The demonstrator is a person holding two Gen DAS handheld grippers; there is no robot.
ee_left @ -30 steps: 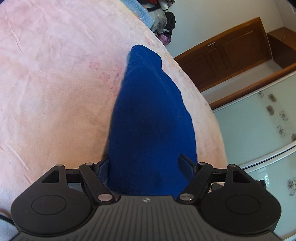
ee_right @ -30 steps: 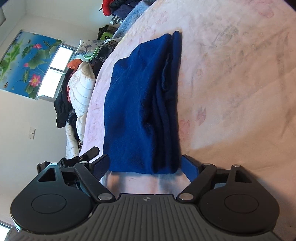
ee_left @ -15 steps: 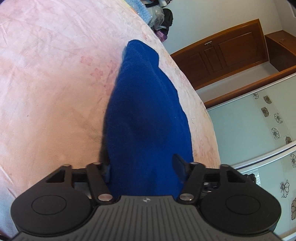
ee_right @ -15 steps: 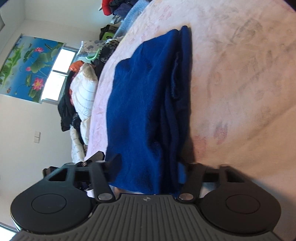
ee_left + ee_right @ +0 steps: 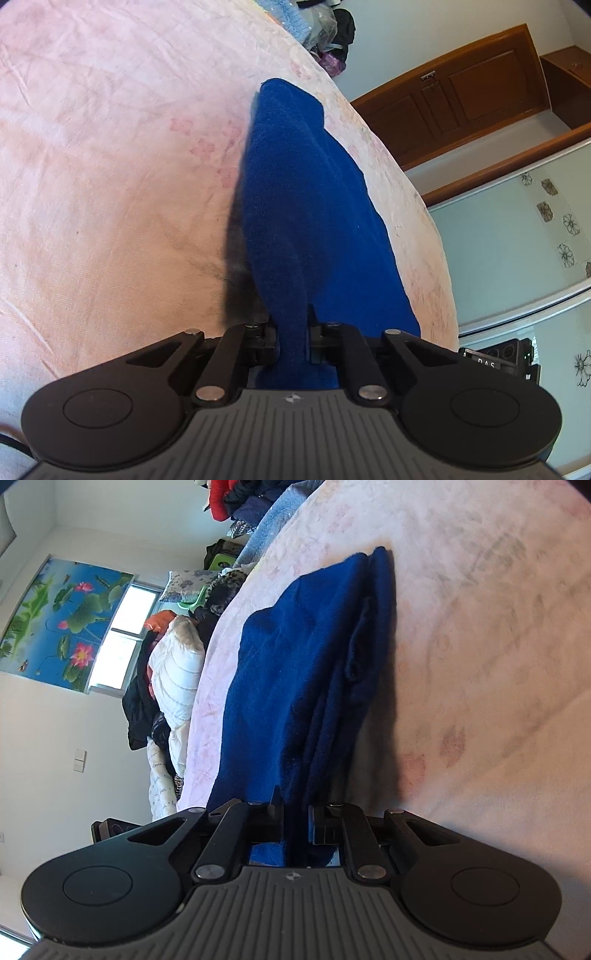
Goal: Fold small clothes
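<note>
A dark blue knitted garment (image 5: 303, 206) lies folded in a long strip on the pink bed sheet (image 5: 110, 166). My left gripper (image 5: 292, 332) is shut on its near end, with cloth pinched between the jaws. The same garment (image 5: 295, 672) shows in the right wrist view with layered folded edges along its right side. My right gripper (image 5: 295, 812) is shut on the near end of those layers.
A pile of clothes and a white quilted jacket (image 5: 177, 672) lies beyond the bed's far edge. A wooden door (image 5: 461, 92) and a glass wardrobe front (image 5: 517, 229) stand past the bed's right edge. More clothes (image 5: 325, 26) are heaped at the bed's far end.
Both grippers moved forward onto the garment's near end and closed from wide open to shut on the cloth.
</note>
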